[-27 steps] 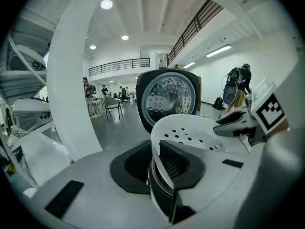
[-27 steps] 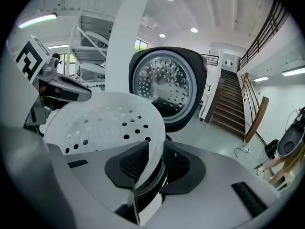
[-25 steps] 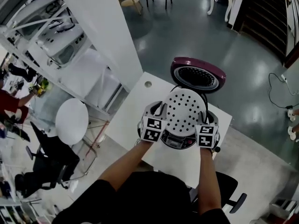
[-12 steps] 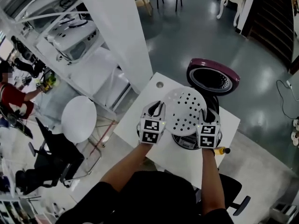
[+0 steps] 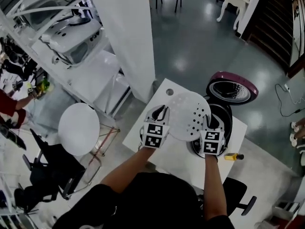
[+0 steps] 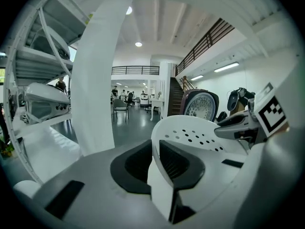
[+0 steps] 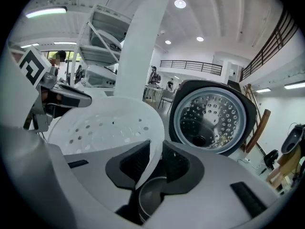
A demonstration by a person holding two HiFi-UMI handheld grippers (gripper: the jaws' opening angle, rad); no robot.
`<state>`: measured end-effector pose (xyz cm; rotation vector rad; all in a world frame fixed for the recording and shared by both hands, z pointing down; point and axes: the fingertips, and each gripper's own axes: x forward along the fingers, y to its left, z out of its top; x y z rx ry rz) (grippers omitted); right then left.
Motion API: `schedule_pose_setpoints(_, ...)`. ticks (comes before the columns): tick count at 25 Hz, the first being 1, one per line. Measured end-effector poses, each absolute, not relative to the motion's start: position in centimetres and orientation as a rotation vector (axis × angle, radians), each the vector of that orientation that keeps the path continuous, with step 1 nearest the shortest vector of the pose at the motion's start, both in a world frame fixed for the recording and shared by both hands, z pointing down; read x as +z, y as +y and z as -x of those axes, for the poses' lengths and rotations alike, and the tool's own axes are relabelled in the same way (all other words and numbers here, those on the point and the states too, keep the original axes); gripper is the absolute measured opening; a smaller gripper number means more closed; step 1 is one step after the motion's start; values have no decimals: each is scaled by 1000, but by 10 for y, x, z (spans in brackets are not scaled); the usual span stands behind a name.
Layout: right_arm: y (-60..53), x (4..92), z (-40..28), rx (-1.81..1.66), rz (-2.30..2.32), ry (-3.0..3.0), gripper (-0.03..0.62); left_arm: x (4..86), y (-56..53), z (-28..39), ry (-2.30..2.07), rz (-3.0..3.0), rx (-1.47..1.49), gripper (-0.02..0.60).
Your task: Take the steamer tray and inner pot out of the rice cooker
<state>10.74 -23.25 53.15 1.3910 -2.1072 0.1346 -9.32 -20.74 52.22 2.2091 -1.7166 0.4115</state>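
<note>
The white perforated steamer tray is out of the rice cooker, held up between the two grippers. In the head view it lies partly over the cooker's open mouth and partly over the white table. The left gripper is clamped on the tray's left rim, and its own view shows the thin white edge pinched between the dark pads. The right gripper is clamped on the opposite rim in the same way, with the wall of the tray squeezed between its jaws in the right gripper view. Below that grip, the metal inner pot sits in the cooker. The cooker's purple lid stands open behind it. A small yellow and black object lies on the table just right of the cooker. A white pillar rises beyond the table's far left edge.
</note>
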Motion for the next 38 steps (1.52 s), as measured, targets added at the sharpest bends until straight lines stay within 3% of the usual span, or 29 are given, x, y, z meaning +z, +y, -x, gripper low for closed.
schedule_pose_setpoints(20,-223,607,32,197,-1360,-1970,74,606,-208,234,-1574,-2169,468,48)
schedule_pose_setpoints(38,-203,761,30,430,-1353,-1836,72,740,-209,229,-1358,-2244,757,57)
